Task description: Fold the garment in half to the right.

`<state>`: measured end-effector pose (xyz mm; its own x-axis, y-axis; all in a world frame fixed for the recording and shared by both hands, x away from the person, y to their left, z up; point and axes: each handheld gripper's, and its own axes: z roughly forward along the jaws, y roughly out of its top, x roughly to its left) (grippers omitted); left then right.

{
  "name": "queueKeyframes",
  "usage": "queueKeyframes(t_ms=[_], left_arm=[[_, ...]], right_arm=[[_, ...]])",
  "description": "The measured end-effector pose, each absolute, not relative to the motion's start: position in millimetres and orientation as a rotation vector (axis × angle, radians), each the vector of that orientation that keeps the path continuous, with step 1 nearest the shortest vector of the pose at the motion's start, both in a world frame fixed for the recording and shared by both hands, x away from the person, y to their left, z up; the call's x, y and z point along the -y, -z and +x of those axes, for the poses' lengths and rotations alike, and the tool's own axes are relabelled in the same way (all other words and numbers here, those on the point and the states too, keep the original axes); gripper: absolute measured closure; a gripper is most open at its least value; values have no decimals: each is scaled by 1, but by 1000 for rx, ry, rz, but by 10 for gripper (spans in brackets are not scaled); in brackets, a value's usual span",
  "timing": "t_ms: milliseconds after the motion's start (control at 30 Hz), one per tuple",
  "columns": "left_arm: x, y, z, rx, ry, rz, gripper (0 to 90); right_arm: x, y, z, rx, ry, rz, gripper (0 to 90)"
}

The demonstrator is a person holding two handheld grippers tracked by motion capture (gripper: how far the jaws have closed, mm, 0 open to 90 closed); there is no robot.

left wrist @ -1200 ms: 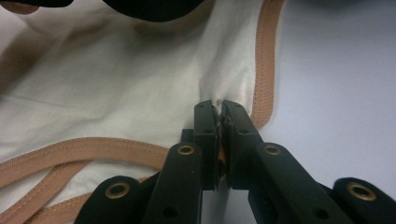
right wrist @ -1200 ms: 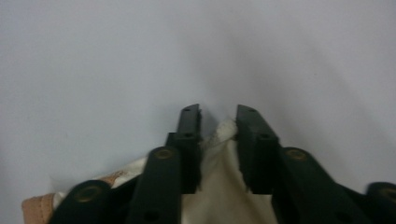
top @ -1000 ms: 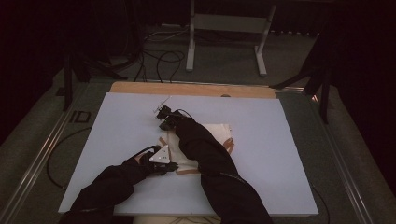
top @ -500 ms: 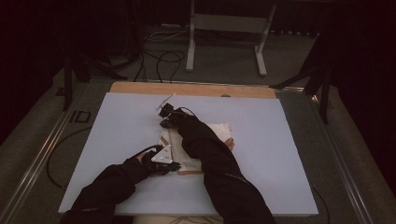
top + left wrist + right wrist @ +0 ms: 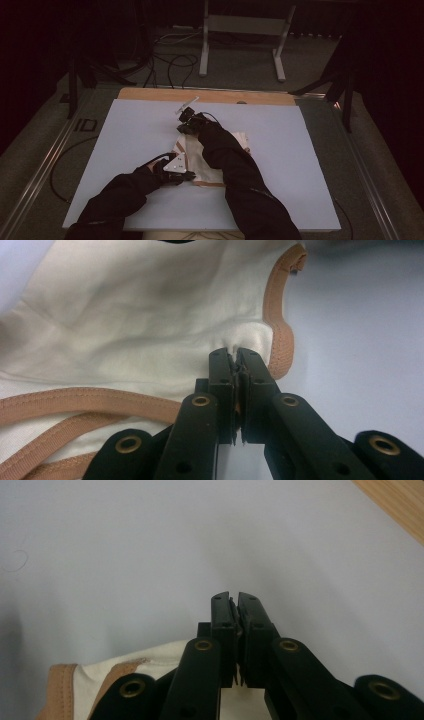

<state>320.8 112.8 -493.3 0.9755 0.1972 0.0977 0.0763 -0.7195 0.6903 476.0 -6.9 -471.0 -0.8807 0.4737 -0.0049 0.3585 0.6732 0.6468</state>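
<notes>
A cream cloth (image 5: 202, 167) with tan binding lies crumpled on the pale board (image 5: 300, 150) between my two arms. My left gripper (image 5: 187, 176) rests at the cloth's near left corner; the left gripper view shows my left gripper (image 5: 235, 352) shut on a pinch of the cream cloth (image 5: 125, 315) beside its tan edge. My right gripper (image 5: 182, 127) hangs above the cloth's far left corner. In the right gripper view my right gripper (image 5: 234, 597) is shut, with the cloth (image 5: 150, 672) hanging close under the jaws and bare board ahead of them.
A wooden strip (image 5: 150, 94) runs along the board's far edge. Behind it stand a metal frame's legs (image 5: 205, 50), and cables (image 5: 170, 60) lie on the floor. A rail (image 5: 40, 170) runs along the left side.
My right gripper has risen and moved a little away from me and to the right, drawing the cloth's far left corner up with it. The left gripper has stayed put.
</notes>
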Motion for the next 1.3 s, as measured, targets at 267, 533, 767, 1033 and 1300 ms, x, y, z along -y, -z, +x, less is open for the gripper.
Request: queueKeyframes(t_ms=[267, 533, 767, 1033, 1300], left_arm=[[-105, 487, 323, -164, -214, 2373, 880], [-98, 481, 324, -149, -208, 2366, 879], [-93, 477, 325, -131, -207, 2370, 879], [-86, 470, 326, -109, -209, 2373, 879], [-77, 466, 327, -83, -209, 2372, 879]], right_arm=[[25, 465, 476, -2692, -1014, 702, 875], [41, 459, 475, -2670, -1026, 730, 875], [53, 453, 473, -2653, -1034, 736, 875], [68, 446, 471, -2630, -1050, 757, 875], [85, 440, 470, -2612, -1047, 764, 875]])
